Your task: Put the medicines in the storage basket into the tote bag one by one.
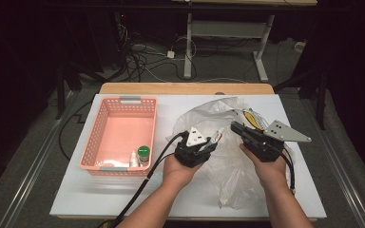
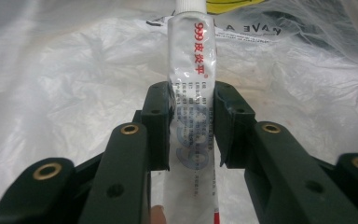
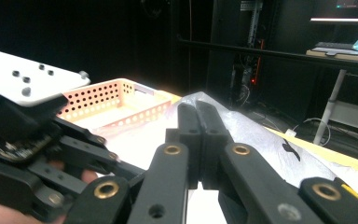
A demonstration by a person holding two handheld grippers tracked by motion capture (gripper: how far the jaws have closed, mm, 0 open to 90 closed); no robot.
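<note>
Here, step in hand: an ointment tube (image 2: pixel 192 88) is held above the clear plastic bag (image 1: pixel 228 161), probably bound for the pink basket (image 1: pixel 105 142).
Left gripper (image 1: pixel 208 144): its fingers (image 2: pixel 157 123) clamp the tube from 2 sides at mid-body, white cap pointing away from the hand.
Right gripper (image 1: pixel 235 127): fingers (image 3: pixel 204 140) pressed together with nothing visible between them in the right gripper view; whether they pinch a fold of the bag I cannot tell.
Tube position: over the crumpled bag on the white bench (image 1: pixel 76 199), well apart from the basket.
Basket contents: 1 green-capped bottle (image 1: pixel 143 154) and 1 small white bottle (image 1: pixel 133 159) at the near corner.
Doing it well: keep the squeeze gentle, since the tube is soft and could dent or slip lengthwise.
Path: I'd lift clear of the film before crossing left, so the bag doesn't drag.
Drop spot: aim for the bare middle of the basket, away from the 2 bottles.
</note>
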